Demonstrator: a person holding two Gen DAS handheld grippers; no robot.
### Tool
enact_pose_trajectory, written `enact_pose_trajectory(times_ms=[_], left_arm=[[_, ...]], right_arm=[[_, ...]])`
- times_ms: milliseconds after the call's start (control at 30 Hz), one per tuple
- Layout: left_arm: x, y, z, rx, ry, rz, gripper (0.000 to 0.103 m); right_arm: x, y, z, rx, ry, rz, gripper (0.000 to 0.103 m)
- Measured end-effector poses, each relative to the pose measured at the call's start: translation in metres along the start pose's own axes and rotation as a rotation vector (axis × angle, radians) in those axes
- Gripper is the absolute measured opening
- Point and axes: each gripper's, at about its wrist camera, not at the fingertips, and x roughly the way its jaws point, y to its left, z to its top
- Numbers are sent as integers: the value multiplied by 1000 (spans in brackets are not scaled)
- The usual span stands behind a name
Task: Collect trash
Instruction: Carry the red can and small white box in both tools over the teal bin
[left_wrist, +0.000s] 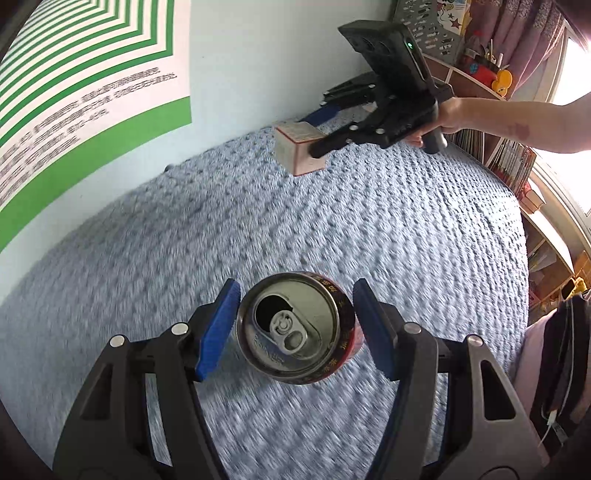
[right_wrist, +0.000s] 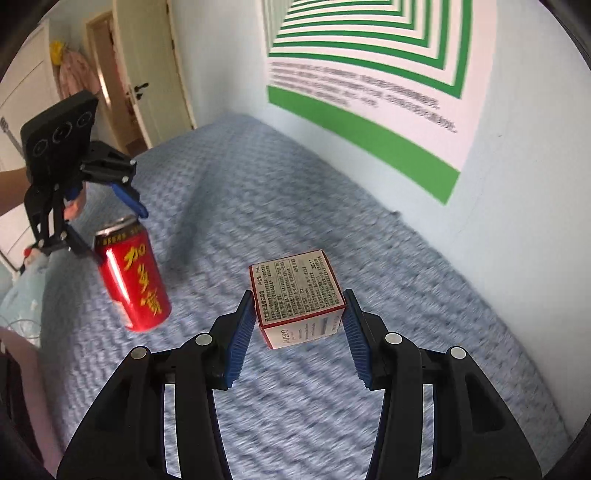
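While its label blurs, box reads "SHISEIDO"; can unreadable.

can in left tool | box in right tool | both above bed

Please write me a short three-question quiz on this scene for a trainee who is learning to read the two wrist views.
1. True or false: the red drink can is lying on the blue bedspread.
2. Which gripper holds the small printed carton? A) left gripper B) right gripper C) neither
3. Fill in: seen from above, the can's top is already ____.

Key
1. False: the left gripper holds it in the air above the bedspread.
2. B: its blue pads clamp the carton's two sides.
3. Opened: the mouth beside the pull tab is a dark hole.
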Motion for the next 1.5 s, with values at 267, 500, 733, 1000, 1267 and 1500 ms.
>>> enact_pose_trajectory(times_ms=[267,500,733,1000,1267,1500], left_arm=[[-39,-37,-49,-80,3,39,61],[-66,-63,-79,-127,-14,98,61],[-92,-77,-104,-188,-29,182,61],[-130,-95,-151,-318,-48,317,61],[-175,-105,-203,-407,-72,387,61],[-210,-112,-245,-471,-72,451,61]], right_arm=[[-10,74,-33,-5,40,78,48],[-10,119,-39,-52,61,135,48],[-5,150,-13,-164,36,199,48],[16,195,18,-308,33,285,48],[41,250,44,-372,46,331,48],[53,302,57,-423,48,372,48]])
